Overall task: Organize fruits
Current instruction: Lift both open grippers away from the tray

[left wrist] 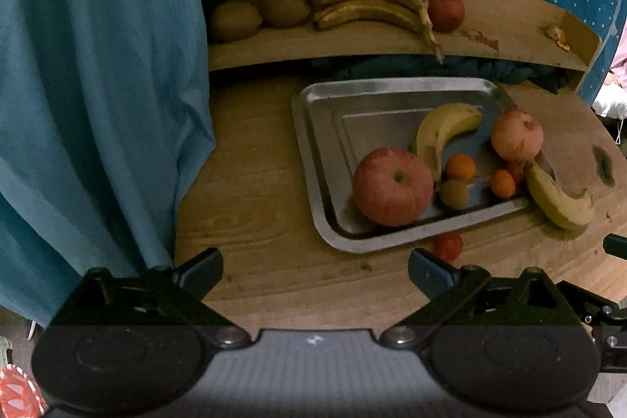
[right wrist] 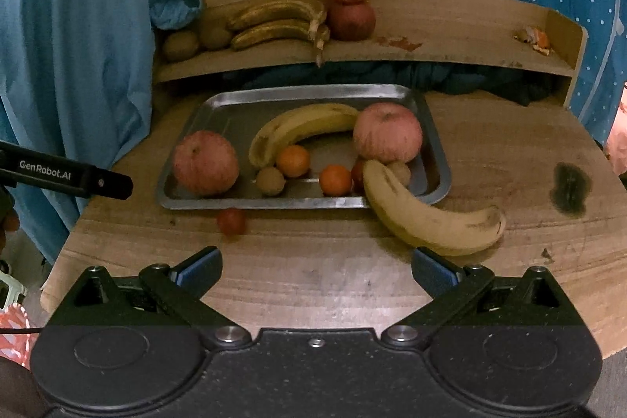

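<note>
Right now both of your grippers hover over the near edge of the round wooden table (right wrist: 509, 159), the left gripper (left wrist: 315, 271) and the right gripper (right wrist: 316, 271) each with fingers spread wide and nothing between them. Between you and the metal tray (right wrist: 219, 106) lies one small red fruit (right wrist: 231, 220) on the bare wood, just beside the tray's near rim. A loose banana (right wrist: 431, 222) rests partly over the tray's right corner and partly on the table. Blue cloth (left wrist: 98, 85) hangs along the left side, close to the tray and the shelf's left end.

Count what sits in the tray: two apples, a near-left apple (right wrist: 205, 162) and a far-right apple (right wrist: 388, 133), one banana (right wrist: 301, 128), two small oranges (right wrist: 293, 160), and a brownish round fruit (right wrist: 270, 181). On the wooden shelf (right wrist: 450, 26) behind it you have two browned bananas (right wrist: 274, 20), two stacked apples (right wrist: 348, 2), two kiwis (right wrist: 181, 44) and a scrap of orange peel (right wrist: 535, 38).

Your right camera shows another round brownish fruit (right wrist: 399, 172) tucked behind the loose banana, and the left gripper's finger reaching in from the left edge; the left camera hides that fruit.
</note>
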The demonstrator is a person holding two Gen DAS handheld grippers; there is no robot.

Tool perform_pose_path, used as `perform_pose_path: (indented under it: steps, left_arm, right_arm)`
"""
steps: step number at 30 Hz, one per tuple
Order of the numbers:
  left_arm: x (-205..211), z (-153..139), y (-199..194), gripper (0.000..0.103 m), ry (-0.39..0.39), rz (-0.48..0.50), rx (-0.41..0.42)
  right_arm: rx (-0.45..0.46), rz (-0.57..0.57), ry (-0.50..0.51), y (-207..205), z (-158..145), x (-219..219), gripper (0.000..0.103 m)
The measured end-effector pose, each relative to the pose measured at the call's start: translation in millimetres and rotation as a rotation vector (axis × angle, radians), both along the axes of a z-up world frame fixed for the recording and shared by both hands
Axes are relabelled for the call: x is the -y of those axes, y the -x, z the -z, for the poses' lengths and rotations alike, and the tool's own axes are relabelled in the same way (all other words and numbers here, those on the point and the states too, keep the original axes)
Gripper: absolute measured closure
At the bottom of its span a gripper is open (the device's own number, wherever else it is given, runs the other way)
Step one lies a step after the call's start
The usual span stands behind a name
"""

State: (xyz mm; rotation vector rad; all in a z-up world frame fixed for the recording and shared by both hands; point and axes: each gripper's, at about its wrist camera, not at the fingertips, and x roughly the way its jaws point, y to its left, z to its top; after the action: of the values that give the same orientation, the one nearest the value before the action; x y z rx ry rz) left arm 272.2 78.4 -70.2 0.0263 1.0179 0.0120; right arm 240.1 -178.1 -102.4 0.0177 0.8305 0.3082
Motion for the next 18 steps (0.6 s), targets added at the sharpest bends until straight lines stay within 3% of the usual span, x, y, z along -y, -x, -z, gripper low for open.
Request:
perform_pose_path:
  steps: [18]
  left_arm:
    - [19.4,9.5,1.3,0.000,0.005,0.045,-0.044]
  right_arm:
    - [-0.065,0.013,0.025,5.0,11.8,9.4,0.001]
